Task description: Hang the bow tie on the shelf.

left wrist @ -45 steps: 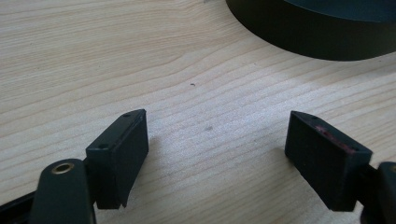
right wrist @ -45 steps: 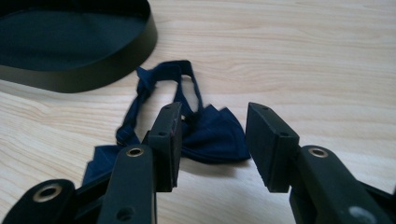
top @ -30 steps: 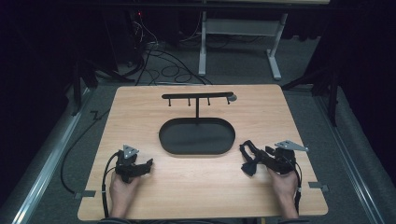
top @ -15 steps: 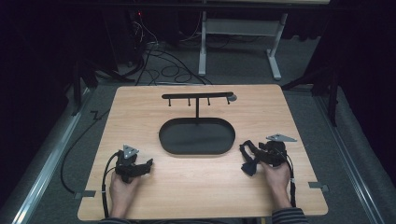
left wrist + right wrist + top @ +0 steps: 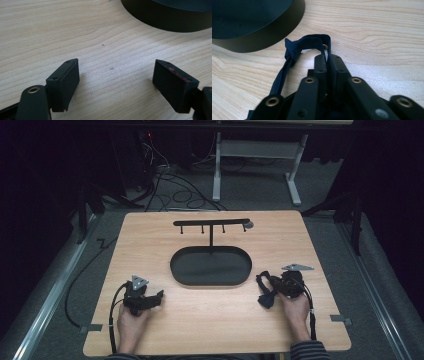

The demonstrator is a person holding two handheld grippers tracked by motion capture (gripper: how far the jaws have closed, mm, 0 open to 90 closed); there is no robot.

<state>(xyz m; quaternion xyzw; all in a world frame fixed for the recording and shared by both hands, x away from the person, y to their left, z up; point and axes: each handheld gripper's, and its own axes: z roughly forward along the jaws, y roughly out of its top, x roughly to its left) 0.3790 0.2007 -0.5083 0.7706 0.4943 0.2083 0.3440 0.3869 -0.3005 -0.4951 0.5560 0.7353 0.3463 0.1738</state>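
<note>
Both grippers are resting on the table (image 5: 210,320) from above: left gripper (image 5: 156,296) spread, right gripper (image 5: 263,292) beside the tray (image 5: 210,267). Left gripper (image 5: 115,82) is gaping over bare wood. Right gripper (image 5: 327,60) is pinching a dark strap (image 5: 294,48).

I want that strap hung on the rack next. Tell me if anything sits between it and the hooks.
The oval black tray lies on the table between the dark strap, clamped in the right tool, and the hook rack rising behind it. Nothing else visible intervenes.
</note>
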